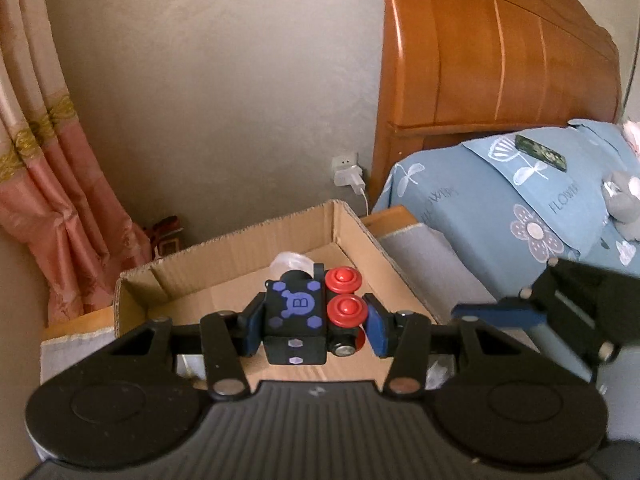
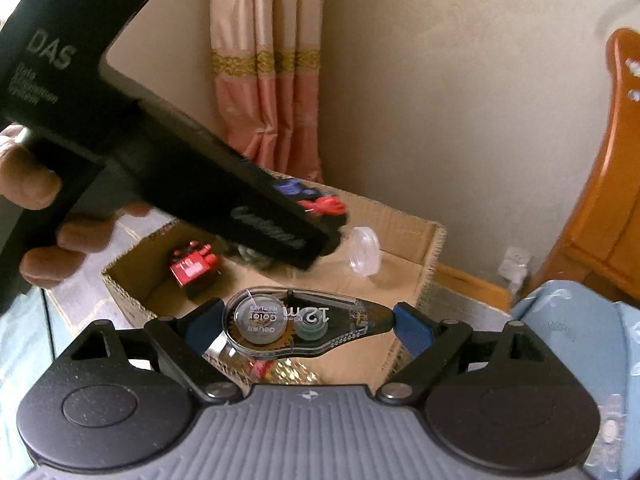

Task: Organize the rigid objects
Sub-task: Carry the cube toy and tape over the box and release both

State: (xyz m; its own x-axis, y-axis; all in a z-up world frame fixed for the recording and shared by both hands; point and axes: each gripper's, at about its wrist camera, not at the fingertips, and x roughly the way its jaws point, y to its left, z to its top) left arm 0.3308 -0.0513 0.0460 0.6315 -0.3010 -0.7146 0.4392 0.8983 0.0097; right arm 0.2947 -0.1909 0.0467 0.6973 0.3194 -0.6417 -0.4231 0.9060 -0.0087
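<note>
edges: cardboard box (image 1: 224,256) mid-frame, walls up, open top, bare floor at centre | room: pink curtain (image 1: 52,168) left, wooden headboard (image 1: 496,52) upper right, bed (image 1: 500,208) right | left tool (image 1: 314,324) clenched on black toy block (image 1: 296,316) over box | right tool (image 2: 308,326) grasping tape roller (image 2: 296,326), long axis crosswise, tip toward right.

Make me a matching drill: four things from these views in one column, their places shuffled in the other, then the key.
Things:
1. black toy block
2. correction tape
3. red toy
4. dark flat object

Places:
a. lying in the cardboard box
b. between the right tongs
c. on the blue bedding
d. clamped in the left tongs

Pairs: 1-d, 2-b, 3-a, 4-c
</note>
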